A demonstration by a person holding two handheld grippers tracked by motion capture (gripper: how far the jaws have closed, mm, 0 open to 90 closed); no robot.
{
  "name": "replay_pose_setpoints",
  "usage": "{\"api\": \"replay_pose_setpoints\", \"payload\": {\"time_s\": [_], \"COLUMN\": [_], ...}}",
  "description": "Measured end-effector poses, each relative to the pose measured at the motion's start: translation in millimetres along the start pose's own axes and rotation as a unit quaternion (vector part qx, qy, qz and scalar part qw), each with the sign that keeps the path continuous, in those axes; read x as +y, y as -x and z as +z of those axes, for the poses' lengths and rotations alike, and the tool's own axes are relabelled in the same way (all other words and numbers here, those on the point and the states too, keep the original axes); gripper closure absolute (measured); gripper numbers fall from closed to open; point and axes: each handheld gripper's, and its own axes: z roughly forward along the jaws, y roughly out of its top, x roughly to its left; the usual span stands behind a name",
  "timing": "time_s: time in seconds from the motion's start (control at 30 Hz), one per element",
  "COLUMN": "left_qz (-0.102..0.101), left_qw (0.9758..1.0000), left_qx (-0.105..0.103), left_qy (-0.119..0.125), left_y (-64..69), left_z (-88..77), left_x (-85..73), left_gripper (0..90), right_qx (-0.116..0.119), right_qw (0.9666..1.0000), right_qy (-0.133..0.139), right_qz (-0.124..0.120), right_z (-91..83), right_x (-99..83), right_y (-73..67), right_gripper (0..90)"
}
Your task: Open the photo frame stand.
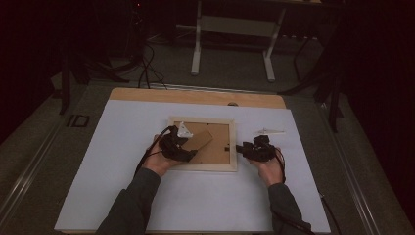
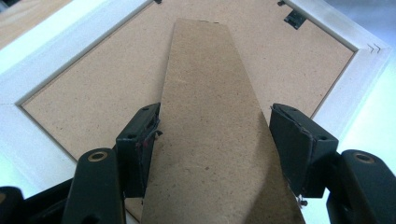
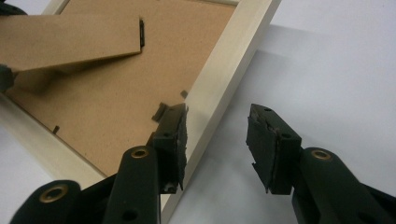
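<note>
A pale wooden picture frame (image 1: 234,142) lies face down on the white board (image 1: 122,196), its brown backing (image 2: 102,79) facing up. The brown easel stand (image 1: 200,142) hinged to that backing is raised off it at an angle. My left gripper (image 1: 188,152) is shut on the stand (image 2: 205,93), one pad on each long edge. My right gripper (image 1: 241,148) is open at the frame's right side. Its jaws straddle the right rail (image 3: 233,56), one over the backing (image 3: 116,102) and one over the board, clear of the wood.
A small white strip (image 1: 268,131) lies on the board just right of the frame. Bare wooden tabletop (image 1: 195,96) shows beyond the board's far edge. A white table stand (image 1: 232,29) and cables (image 1: 147,68) are on the dark floor behind.
</note>
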Motion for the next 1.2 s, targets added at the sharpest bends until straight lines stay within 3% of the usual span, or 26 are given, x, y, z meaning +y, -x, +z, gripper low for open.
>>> {"api": "replay_pose_setpoints", "payload": {"time_s": [0.73,0.83,1.0,1.2], "left_qz": [0.029,0.035,0.051,0.061], "left_qw": [0.9988,0.9983,0.9966,0.9957], "left_qx": [0.032,0.038,0.054,0.059], "left_qy": [0.023,0.026,0.034,0.036], "left_y": [14.8,17.1,24.7,26.8], "left_z": [-10.2,-11.1,-15.2,-16.4], "left_x": [-0.9,-1.0,-1.1,-1.4], "left_gripper": [37.7,37.7,37.7,37.7], "right_qx": [0.016,0.028,0.057,0.057], "right_qw": [0.9998,0.9994,0.9969,0.997], "right_qy": [0.011,0.012,0.014,0.01], "right_qz": [0.009,0.017,0.052,0.052], "right_z": [3.1,4.8,12.3,18.6], "right_x": [32.2,33.2,35.3,39.5], "right_y": [5.6,6.4,12.9,10.6], "right_gripper": [52.2,51.0,48.4,47.6]}}
